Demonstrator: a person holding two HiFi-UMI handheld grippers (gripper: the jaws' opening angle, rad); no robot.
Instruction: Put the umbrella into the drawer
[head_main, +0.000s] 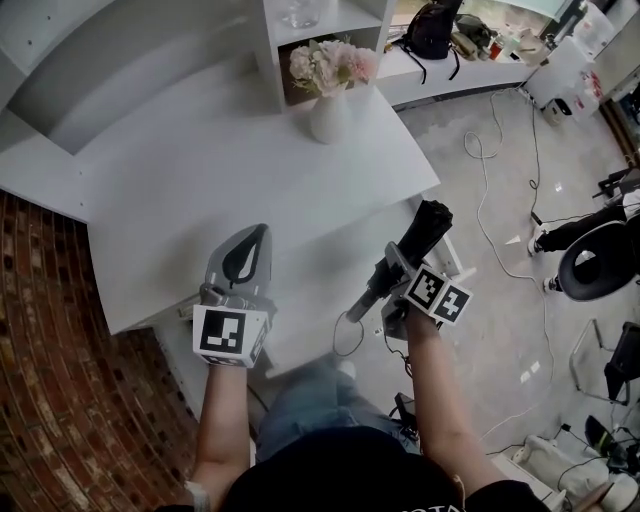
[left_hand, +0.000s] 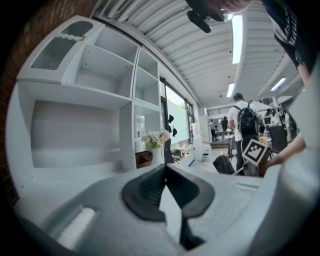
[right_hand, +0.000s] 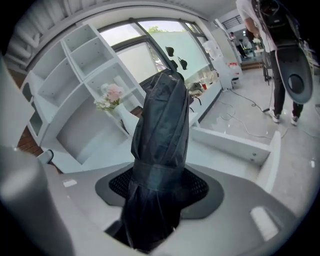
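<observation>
At the far left of the head view there was a red brick surface (head_main: 40, 330), and next to it a white desk (head_main: 200, 180). The left gripper (head_main: 258, 235) hung over the front part of this desk. In the left gripper view its jaws were closed, the dark pads (left_hand: 145, 192) met at the tips, and nothing was between them. Further back on the desk stood a white vase (head_main: 330, 115) with pale pink flowers (head_main: 330, 65), in front of a white shelf unit (left_hand: 100, 75).

To the right of it, the right gripper (head_main: 398, 265) was clamped on a folded black umbrella (head_main: 420, 235). The umbrella was in the air, just beside the right front side of the desk. Its long axis ran slanted in the head view, from lower left to upper right. The thin end with a cord loop (head_main: 345, 340) pointed back towards the person, and the thick folded end pointed away. In the right gripper view the umbrella (right_hand: 162, 120) stood out straight ahead of the jaws, and the pads gripped it at its wrap band.

Beyond the umbrella, at the right, the open white drawer (right_hand: 235, 142) showed. Further right was a grey floor with loose cables (head_main: 500, 200).
</observation>
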